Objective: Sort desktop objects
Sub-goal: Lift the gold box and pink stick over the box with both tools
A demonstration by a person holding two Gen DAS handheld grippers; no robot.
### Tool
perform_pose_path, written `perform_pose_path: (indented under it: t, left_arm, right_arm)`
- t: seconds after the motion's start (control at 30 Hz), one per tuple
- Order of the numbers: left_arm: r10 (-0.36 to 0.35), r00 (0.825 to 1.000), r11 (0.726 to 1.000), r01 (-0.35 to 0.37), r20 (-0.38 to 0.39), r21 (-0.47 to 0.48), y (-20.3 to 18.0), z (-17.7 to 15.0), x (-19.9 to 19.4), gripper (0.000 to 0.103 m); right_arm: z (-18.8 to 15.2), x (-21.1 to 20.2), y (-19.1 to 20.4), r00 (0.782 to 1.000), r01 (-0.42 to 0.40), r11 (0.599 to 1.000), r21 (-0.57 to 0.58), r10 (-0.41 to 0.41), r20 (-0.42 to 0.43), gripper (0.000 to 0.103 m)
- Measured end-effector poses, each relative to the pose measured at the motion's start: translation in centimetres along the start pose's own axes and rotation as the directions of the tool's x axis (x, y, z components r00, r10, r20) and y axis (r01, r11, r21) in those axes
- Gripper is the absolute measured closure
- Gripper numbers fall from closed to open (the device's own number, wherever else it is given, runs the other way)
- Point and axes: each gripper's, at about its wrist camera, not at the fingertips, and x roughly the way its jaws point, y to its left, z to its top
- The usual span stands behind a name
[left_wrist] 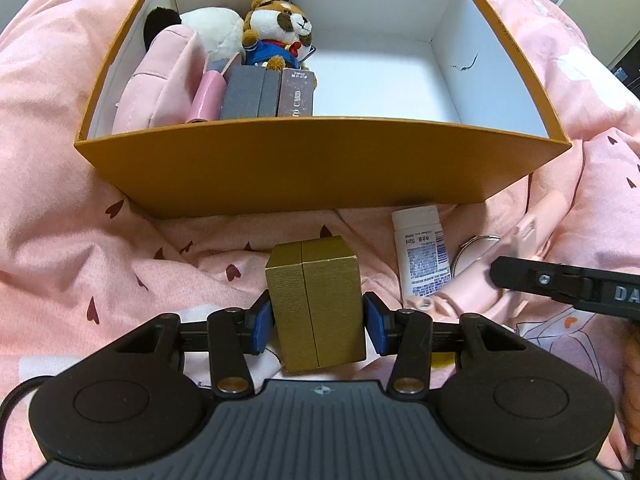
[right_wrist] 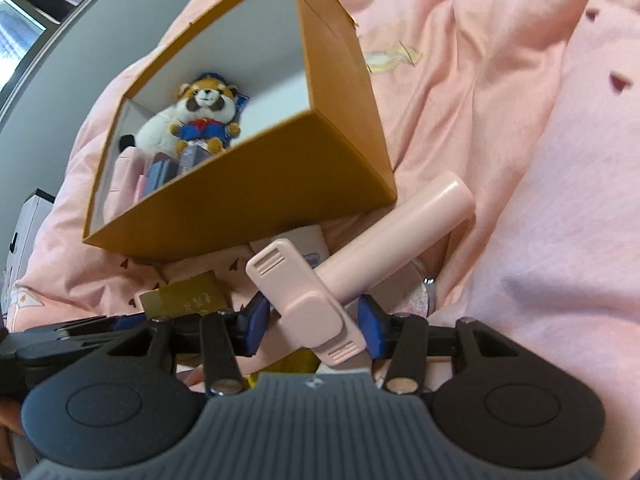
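Item one: small gold textured cardboard box (left_wrist: 318,304), upright on the pink bedding near the large orange open-topped carton (left_wrist: 320,168), clamped between my left tongs (left_wrist: 319,322). Item two: pale pink plastic handheld device with cylindrical handle (right_wrist: 320,300), between the pads of my right tongs (right_wrist: 312,326), apparently gripped. Handling note: lift the gold box clear of the near wall, set it in the carton's empty right half.
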Motion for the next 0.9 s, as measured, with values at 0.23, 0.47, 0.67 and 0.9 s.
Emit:
perform_pose_path:
  t: [0.23, 0.47, 0.67, 0.9]
  left_arm:
    - [-0.065, 0.998, 0.998, 0.065, 0.026, 0.006, -0.6, 0.5, -1.6, 0.049]
    - [-0.175, 0.982, 0.984, 0.175, 0.074, 0.007, -1.1, 1.5, -4.6, 0.049]
    - [-0.251, 0.956, 0.967, 0.254, 0.149, -0.004, -0.9, 2.7, -7.8, 0.05]
    - [-0.25, 0.928, 0.966, 0.258, 0.275, 0.008, -0.3, 5.7, -10.3, 0.05]
  right_arm:
    - [0.2, -2.6, 0.5, 0.999, -0.01, 0.993, -0.119, 0.015, 0.041, 0.052]
    - [1.0, -4.7, 1.9, 0.997, -0.023, 0.965, -0.261, 0.042, 0.067, 0.052]
    - [3.1, -7.4, 3.7, 0.99, -0.009, 0.902, -0.431, 0.068, 0.121, 0.052]
    - [7.0, -8.8, 6.8, 0.977, 0.011, 0.807, -0.591, 0.116, 0.177, 0.053]
